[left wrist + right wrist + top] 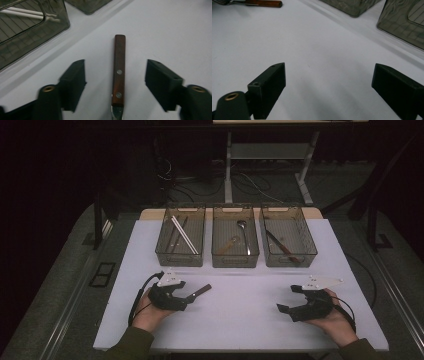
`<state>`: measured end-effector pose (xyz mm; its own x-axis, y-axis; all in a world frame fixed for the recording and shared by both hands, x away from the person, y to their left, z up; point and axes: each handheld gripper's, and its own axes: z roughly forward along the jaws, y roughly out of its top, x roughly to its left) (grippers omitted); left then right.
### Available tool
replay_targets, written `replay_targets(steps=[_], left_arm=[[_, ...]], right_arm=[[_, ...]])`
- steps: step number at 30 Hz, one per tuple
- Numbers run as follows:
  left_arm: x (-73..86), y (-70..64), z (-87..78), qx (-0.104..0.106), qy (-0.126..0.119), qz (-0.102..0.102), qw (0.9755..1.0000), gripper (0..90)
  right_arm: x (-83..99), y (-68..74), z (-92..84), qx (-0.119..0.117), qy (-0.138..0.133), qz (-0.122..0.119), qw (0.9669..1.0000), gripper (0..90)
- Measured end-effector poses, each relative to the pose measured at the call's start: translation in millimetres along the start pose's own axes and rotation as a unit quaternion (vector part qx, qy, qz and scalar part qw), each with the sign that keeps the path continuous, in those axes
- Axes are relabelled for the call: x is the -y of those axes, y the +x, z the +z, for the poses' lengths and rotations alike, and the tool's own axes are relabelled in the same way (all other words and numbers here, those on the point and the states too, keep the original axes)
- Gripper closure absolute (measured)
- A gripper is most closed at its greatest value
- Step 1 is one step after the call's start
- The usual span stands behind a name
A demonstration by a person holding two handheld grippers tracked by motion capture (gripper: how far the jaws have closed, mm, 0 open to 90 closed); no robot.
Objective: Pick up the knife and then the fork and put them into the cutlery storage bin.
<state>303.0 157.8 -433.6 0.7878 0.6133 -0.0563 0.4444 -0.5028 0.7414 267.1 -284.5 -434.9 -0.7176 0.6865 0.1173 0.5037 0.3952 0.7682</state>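
Left gripper [115,82] open around the knife [119,75] near the bins [235,242]; right gripper [328,87] open, farther off.

Left hand [150,312] low near the front-left of the table, forearm coming in from the near edge, sleeve showing. It cradles the left gripper [189,296], which points toward the middle of the table. In the left gripper view its jaws stand apart, pads touching nothing. Over at the front-right, the right hand [336,316] grips the right gripper [287,299] from behind, pointed inward toward the left hand, low over the surface. Its jaws gape wide, nothing between them. The two hands sit well apart.
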Motion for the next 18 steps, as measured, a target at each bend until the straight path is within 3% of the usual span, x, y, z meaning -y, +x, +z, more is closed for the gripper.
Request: replay_targets(steps=[6,15,18], left_arm=[[2.6,1.1,1.0,0.013,0.032,0.003,0.9994,62.7],[4.9,-2.0,3.5,0.010,0.074,0.026,0.9969,70.6],[4.8,-2.8,3.6,0.010,0.075,0.028,0.9967,70.6]], right_arm=[[-1.3,-0.4,1.1,0.000,0.000,-0.006,1.0000,11.8],[-3.4,-0.2,0.1,-0.006,0.007,-0.013,0.9999,11.8],[-3.5,-0.4,0.5,-0.007,0.009,-0.011,0.9999,11.8]])
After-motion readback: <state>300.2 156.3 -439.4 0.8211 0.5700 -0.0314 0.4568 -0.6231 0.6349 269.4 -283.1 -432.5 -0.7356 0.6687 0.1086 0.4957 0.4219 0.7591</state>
